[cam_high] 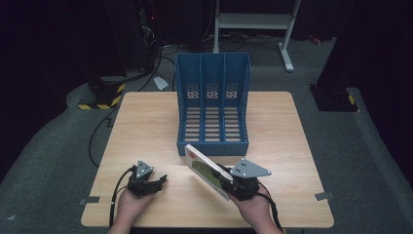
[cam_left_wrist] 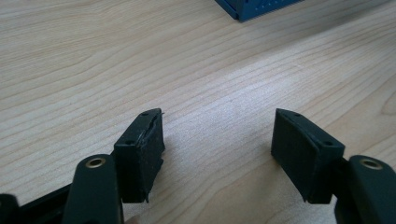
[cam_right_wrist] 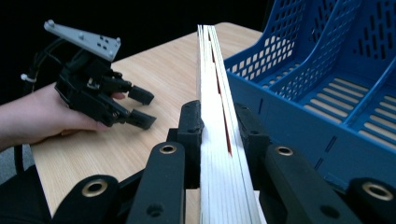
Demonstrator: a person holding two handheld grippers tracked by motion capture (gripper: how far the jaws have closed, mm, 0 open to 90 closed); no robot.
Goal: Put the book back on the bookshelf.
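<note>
Book (cam_high: 207, 169) clamped on edge in right gripper (cam_high: 233, 184) near the table's (cam_high: 146, 122) front edge, just before the blue rack (cam_high: 213, 105), presumably oriented for slotting into a compartment; left gripper (cam_high: 155, 184) rests open, empty, near front-left corner.

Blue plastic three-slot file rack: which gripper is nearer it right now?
Right. The right gripper holds a thin white book just before the blue plastic file rack; the left gripper sits open, farther off to the rack's left.
</note>
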